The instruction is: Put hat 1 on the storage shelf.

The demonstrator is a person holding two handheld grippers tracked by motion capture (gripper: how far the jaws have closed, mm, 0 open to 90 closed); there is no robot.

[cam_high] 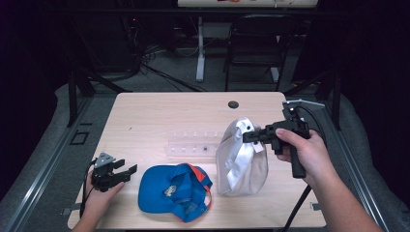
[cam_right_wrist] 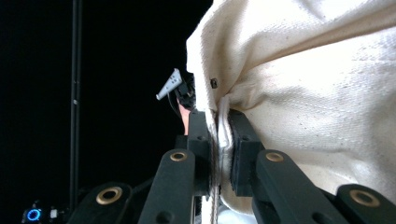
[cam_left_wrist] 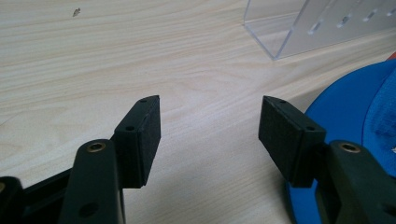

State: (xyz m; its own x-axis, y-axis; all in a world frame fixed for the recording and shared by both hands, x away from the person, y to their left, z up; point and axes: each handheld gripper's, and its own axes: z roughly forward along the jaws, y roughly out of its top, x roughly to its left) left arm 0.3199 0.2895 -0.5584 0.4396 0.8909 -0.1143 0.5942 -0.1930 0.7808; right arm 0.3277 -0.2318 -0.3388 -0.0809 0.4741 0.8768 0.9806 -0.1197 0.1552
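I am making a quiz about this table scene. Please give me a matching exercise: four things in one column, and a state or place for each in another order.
Things:
1. blue cap
2. white cap
3. left gripper
4. clear plastic rack

States:
A. open, holding nothing
B. lies flat on the table near the front edge
C. pinched by the right gripper
D. on the table behind the blue cap

Pairs: 1-B, 2-C, 3-A, 4-D

table (cam_high: 145,121): pale matt wood | white cap (cam_right_wrist: 327,93): woven cloth | rack (cam_left_wrist: 317,28): clear glossy plastic
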